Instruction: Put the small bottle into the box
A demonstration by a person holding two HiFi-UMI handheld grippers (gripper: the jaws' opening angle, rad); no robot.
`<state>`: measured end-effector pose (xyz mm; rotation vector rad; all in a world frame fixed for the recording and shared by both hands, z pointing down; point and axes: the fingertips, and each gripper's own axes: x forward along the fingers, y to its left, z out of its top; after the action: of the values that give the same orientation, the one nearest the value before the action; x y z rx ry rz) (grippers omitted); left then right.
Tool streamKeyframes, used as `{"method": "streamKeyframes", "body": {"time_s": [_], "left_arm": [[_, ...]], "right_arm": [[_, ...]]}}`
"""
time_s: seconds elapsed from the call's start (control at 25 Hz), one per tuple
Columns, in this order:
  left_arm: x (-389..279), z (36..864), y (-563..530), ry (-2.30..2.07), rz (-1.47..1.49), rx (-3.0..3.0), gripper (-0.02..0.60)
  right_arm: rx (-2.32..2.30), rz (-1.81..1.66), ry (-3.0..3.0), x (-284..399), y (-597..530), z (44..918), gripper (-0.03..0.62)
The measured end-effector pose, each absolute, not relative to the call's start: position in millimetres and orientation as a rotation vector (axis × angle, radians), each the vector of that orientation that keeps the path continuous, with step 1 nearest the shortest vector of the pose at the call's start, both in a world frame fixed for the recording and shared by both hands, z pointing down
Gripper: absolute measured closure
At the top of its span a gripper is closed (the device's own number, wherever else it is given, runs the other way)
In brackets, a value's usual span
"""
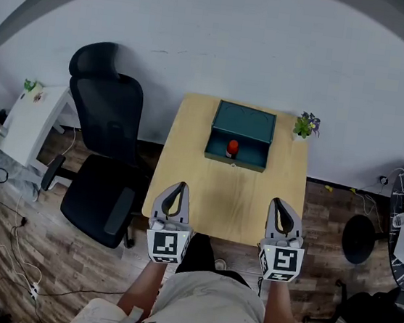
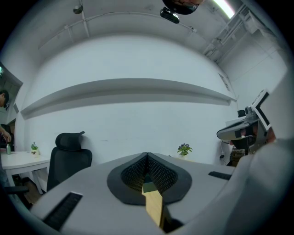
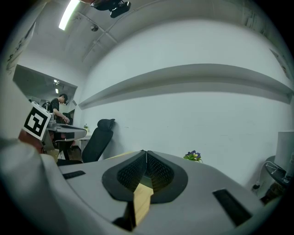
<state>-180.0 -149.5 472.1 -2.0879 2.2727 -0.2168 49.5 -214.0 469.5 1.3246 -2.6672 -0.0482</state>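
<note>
A small red bottle [image 1: 232, 148] stands in the open front compartment of the teal box [image 1: 243, 122], at the far side of the wooden table [image 1: 205, 194]. Both grippers hover over the table's near edge, well short of the box. My left gripper [image 1: 175, 187] is shut with its jaws meeting at the tips and nothing between them; the left gripper view shows the same gripper [image 2: 147, 156]. My right gripper [image 1: 282, 203] is also shut and empty, as the right gripper view confirms for that gripper [image 3: 146, 153]. Both point toward the back wall.
A black office chair [image 1: 105, 145] stands close to the table's left side. A small potted plant [image 1: 306, 125] sits on the table's far right corner beside the box. A white side table [image 1: 28, 117] is at far left, and a dark stool [image 1: 359, 238] at right. Cables lie on the floor.
</note>
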Motion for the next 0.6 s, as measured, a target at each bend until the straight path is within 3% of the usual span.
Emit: {"method": "streamKeyframes", "body": {"time_s": [0.6], "left_arm": [[-172.3,468.0,-154.0,2.23,-0.211,-2.116,0.574]], "right_arm": [[1.339,-0.069,-2.66,49.5,-217.8,467.7,0.572]]}}
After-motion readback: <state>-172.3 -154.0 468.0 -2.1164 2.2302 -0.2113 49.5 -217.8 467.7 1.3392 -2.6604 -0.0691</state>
